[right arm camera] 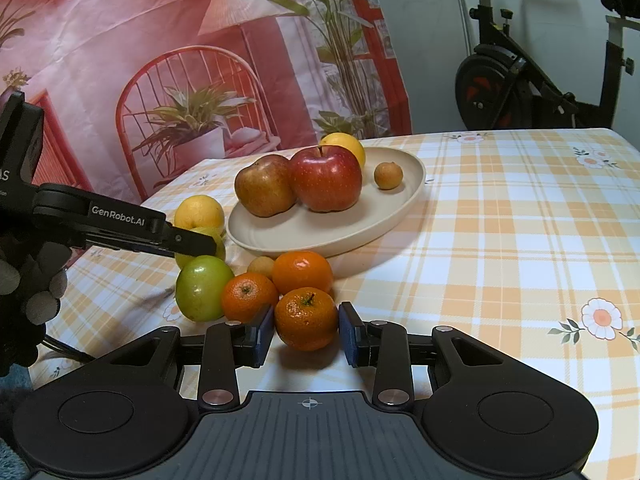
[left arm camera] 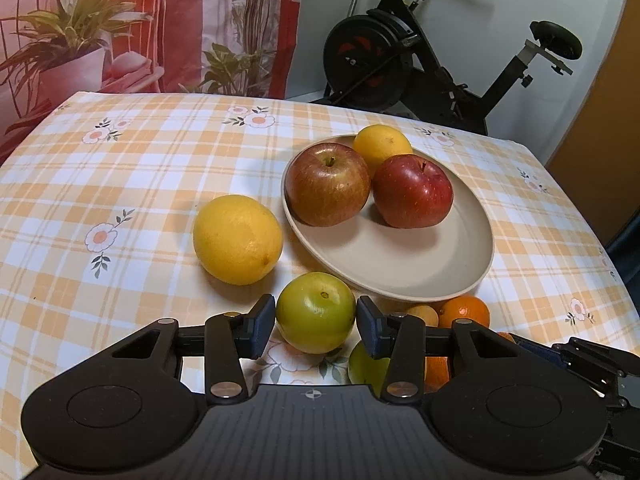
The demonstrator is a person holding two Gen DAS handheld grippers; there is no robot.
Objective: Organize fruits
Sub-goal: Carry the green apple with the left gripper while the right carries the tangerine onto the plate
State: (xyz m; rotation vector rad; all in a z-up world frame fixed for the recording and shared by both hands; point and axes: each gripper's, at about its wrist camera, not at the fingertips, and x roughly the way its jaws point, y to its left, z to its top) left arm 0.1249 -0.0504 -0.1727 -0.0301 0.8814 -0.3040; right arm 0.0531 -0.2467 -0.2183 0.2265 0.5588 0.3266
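Left tool: its pads bracket a green fruit on the table, just near of the plate; the pads look to be at the fruit's sides, but firm contact cannot be told.
Right tool: its pads flank the nearest mandarin, narrow gaps showing on both sides, so it reads as open and not yet clamped.
Why so placed: each tool straddles a fruit at its widest part, probably so a round, smooth body does not squirt out when squeezed.
Plate: holds two apples touching each other, a yellow citrus at the far rim, and a small brown fruit on the right; the near half is bare, likely the drop zone.
Loose fruit: a large yellow citrus left of the plate, a second green fruit, two more mandarins and a small brown one, clustered near the plate's near edge.
Stage: sorting looks partly done.
Risk: the packed mandarins may roll when one is lifted.
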